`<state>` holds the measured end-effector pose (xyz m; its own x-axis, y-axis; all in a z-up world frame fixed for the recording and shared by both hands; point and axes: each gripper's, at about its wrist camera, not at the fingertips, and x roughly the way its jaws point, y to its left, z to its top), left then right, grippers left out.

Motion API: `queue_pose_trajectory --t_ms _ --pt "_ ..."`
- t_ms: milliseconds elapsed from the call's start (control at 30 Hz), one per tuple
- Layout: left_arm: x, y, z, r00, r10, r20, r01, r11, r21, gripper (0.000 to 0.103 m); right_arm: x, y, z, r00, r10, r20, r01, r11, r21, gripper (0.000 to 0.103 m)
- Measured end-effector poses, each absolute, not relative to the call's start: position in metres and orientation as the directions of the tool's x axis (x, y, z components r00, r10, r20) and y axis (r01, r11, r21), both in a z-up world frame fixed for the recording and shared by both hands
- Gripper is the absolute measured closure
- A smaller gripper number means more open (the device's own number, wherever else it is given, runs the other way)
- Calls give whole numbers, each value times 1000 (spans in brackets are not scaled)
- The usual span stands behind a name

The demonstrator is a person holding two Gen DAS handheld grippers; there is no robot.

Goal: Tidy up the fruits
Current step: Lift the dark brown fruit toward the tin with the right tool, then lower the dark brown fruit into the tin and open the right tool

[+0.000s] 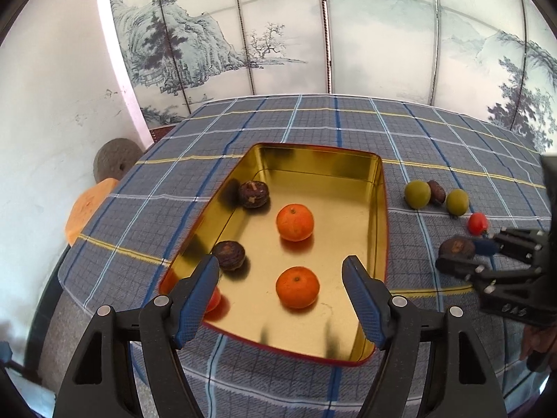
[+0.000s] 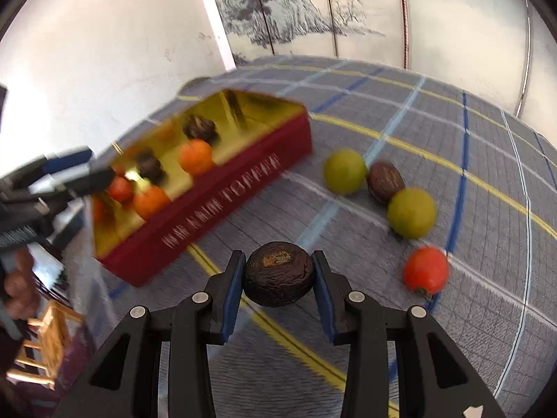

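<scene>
Two orange tangerines point(image 1: 295, 222), two dark wrinkled fruits point(image 1: 253, 194) and a small red fruit point(image 1: 213, 300) lie in the gold-lined rectangular tin point(image 1: 381, 230) on the checked tablecloth point(image 1: 313, 122); the left gripper point(image 1: 280, 280) hangs over its near end, jaws apart and empty. From the right wrist, the right gripper point(image 2: 277, 275) is clamped on a dark wrinkled round fruit point(image 2: 277, 273), right of the tin; two green plums point(image 2: 412, 213), another dark fruit and a red fruit point(image 2: 426, 270) lie farther right.

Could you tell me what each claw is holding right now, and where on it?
Right claw grips the dark wrinkled fruit by its opposite sides; left claw holds nothing.
</scene>
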<state>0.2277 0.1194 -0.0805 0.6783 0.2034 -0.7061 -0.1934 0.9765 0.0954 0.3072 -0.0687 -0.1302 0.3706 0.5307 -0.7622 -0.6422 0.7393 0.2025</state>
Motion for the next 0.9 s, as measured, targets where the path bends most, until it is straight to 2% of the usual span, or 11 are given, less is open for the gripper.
queue_pose_trajectory --t_ms 267,567,667,767,900 --pt "218 141 -92 650 202 -733 -235 970 60 29 323 -9 -87 295 639 -710 -720 637 275 67" --pt "202 173 -99 622 238 -746 -304 951 49 29 347 79 -108 206 628 -751 -741 601 299 66" --pt "198 181 -100 618 243 -748 -320 947 43 29 352 86 -106 210 650 -730 -726 603 329 65" --pt "195 184 -101 614 239 -752 -326 945 35 29 353 82 -94 219 693 -687 -713 594 372 46" --pt "192 182 -102 610 235 -757 -316 948 40 29 340 58 -68 282 732 -620 -717 590 371 40"
